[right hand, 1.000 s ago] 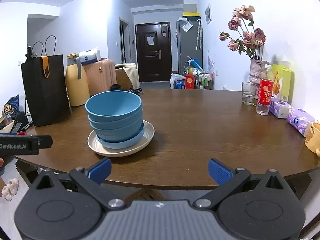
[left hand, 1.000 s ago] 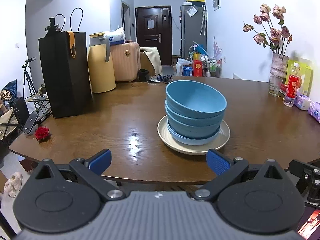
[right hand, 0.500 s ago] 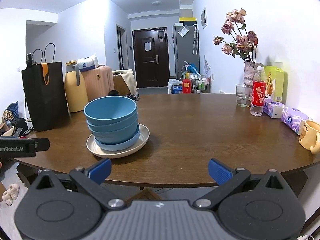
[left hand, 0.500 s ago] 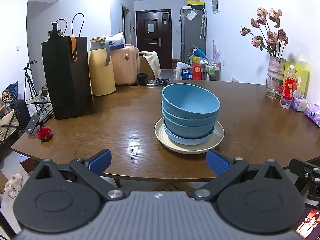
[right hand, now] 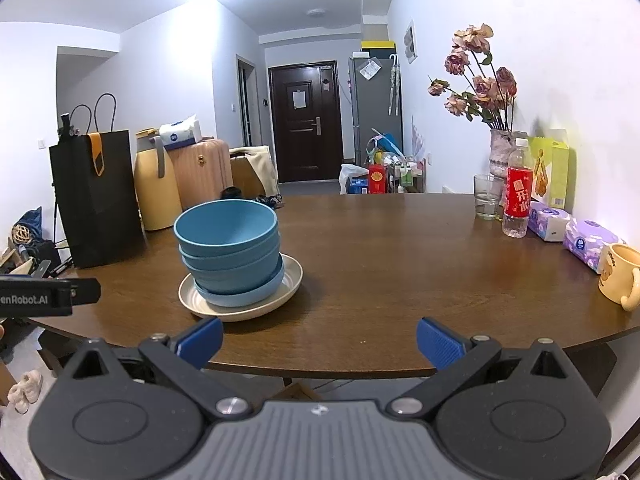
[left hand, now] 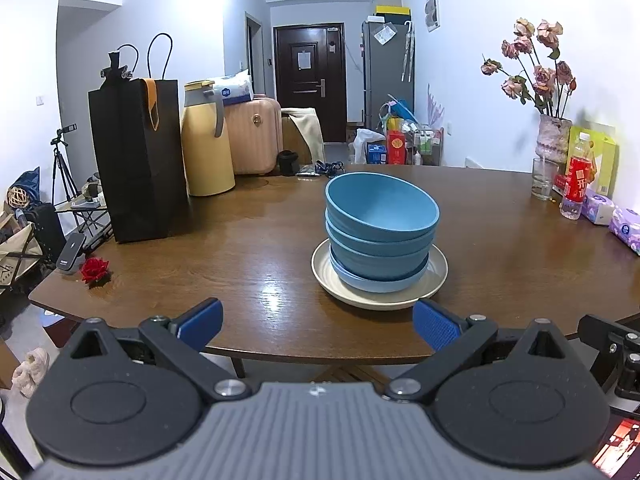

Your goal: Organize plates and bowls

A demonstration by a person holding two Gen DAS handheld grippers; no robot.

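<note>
Wooden table (left hand: 248, 240) — stacked bowls (left hand: 380, 220) beyond both spread, empty claws (left hand: 316, 322) (right hand: 318, 338).

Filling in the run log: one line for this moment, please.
left claw: open, empty | right claw: open, empty | blue bowls: stacked on cream plate | both claws short of table edge

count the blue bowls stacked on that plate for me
4, all nested in one stack on the cream plate near the table's front edge: top bowl, second, third, and a lighter blue bottom one. A thinner one could hide between.
</note>
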